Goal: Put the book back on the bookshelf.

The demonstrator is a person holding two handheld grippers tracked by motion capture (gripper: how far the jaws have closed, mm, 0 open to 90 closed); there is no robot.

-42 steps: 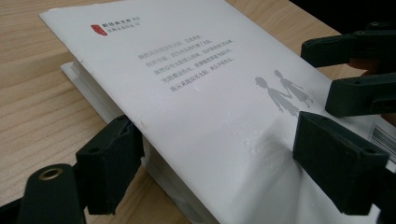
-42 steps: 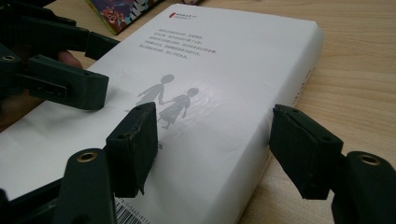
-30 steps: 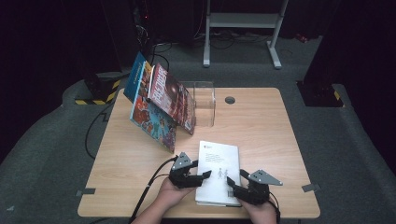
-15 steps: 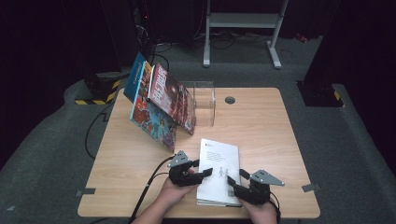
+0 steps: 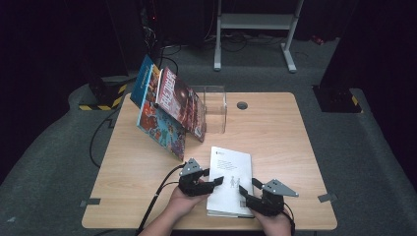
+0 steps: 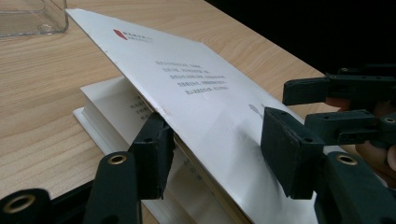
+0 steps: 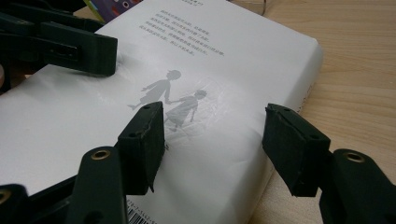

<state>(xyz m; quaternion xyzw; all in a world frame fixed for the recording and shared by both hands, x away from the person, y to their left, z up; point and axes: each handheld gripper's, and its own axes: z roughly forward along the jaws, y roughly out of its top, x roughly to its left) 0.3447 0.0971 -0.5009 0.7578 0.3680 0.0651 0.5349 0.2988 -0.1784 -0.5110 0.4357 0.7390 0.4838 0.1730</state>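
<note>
A white paperback (image 5: 231, 172) lies near the table's front edge. Its front cover (image 6: 196, 79) is lifted off the page block (image 6: 112, 112) along the left side. My left gripper (image 5: 212, 177) straddles that raised edge, with one pad (image 6: 156, 154) under the cover and the other above it. Its jaws have just been closing with the cover between them, and a wide gap is left. My right gripper (image 5: 249, 187) is open over the book's near right corner. One of its pads (image 7: 144, 140) stands over the cover and the other (image 7: 289, 144) past the spine, above the table.
Several colourful books (image 5: 169, 108) lean in a row against a clear plastic box (image 5: 216, 108) at the back left of the wooden table (image 5: 275, 132). A round cable hole (image 5: 242, 105) sits behind the box. The left gripper's cable trails off the front edge.
The left gripper's jaws have drawn slightly closer around the cover's edge. Both hands and the book stay where they were.
</note>
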